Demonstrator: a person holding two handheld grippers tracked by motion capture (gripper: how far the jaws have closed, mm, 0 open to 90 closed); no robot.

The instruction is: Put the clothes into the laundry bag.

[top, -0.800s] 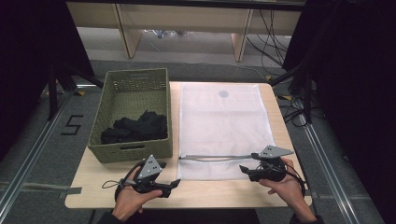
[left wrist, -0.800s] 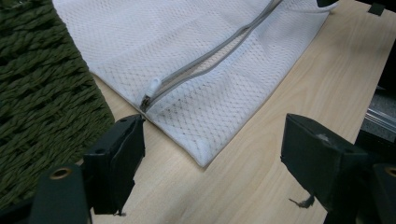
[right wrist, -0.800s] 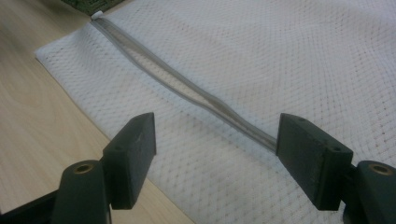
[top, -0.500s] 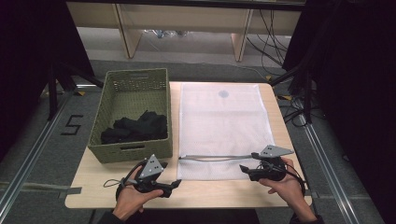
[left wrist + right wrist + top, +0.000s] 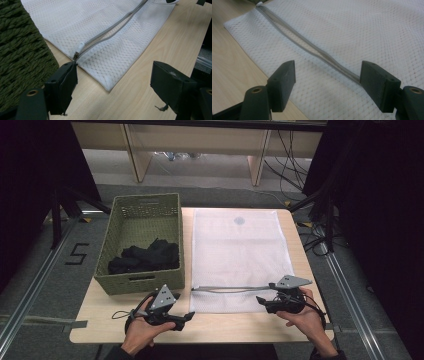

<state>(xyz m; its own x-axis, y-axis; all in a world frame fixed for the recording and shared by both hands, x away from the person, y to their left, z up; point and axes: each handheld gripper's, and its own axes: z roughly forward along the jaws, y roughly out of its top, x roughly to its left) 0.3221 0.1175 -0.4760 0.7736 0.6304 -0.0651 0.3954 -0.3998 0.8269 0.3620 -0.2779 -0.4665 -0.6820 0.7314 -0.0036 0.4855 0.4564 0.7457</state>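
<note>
Wooden table (image 5: 240, 330), white mesh bag (image 5: 239, 255)

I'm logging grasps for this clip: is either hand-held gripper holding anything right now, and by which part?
Nothing is held. The left hand-held gripper and the right hand-held gripper both stand open near the mesh bag, by its zipper.

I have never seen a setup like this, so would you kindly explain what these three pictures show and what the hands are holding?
A person sits at a wooden table and holds a handheld two-jaw tool in each hand: the left tool and the right tool. One picture looks down from above; the other two come from cameras riding on each tool, looking along its black jaws. On the table lie a white mesh laundry bag with a grey zipper and a green woven basket containing dark clothing. Both tools stand open, gripping nothing.
</note>
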